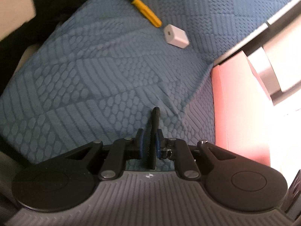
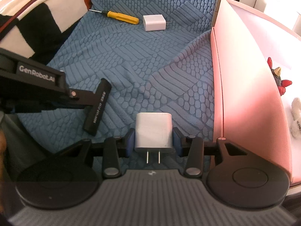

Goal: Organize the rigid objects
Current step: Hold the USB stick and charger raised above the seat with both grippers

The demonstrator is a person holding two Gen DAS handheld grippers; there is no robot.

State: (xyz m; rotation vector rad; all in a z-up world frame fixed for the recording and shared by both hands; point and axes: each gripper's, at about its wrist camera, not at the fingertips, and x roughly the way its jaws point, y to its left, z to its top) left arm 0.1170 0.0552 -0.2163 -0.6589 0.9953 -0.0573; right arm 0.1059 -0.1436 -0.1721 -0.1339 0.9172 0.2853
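My left gripper (image 1: 149,141) is shut on a flat black bar (image 1: 154,131), held edge-on; the right wrist view shows the same black bar (image 2: 97,105) with white print, above the blue textured cloth (image 2: 143,66). My right gripper (image 2: 153,141) is shut on a white plug charger (image 2: 153,130), prongs pointing back at the camera. A yellow-handled screwdriver (image 1: 145,12) (image 2: 120,17) and a second white charger (image 1: 175,35) (image 2: 154,22) lie on the cloth at the far side.
A pink box (image 2: 244,86) stands at the right edge of the cloth, also seen in the left wrist view (image 1: 240,103); it holds a red-and-black toy (image 2: 278,77) and a white fuzzy item (image 2: 297,116). A striped red, white and black fabric (image 2: 37,15) lies at the far left.
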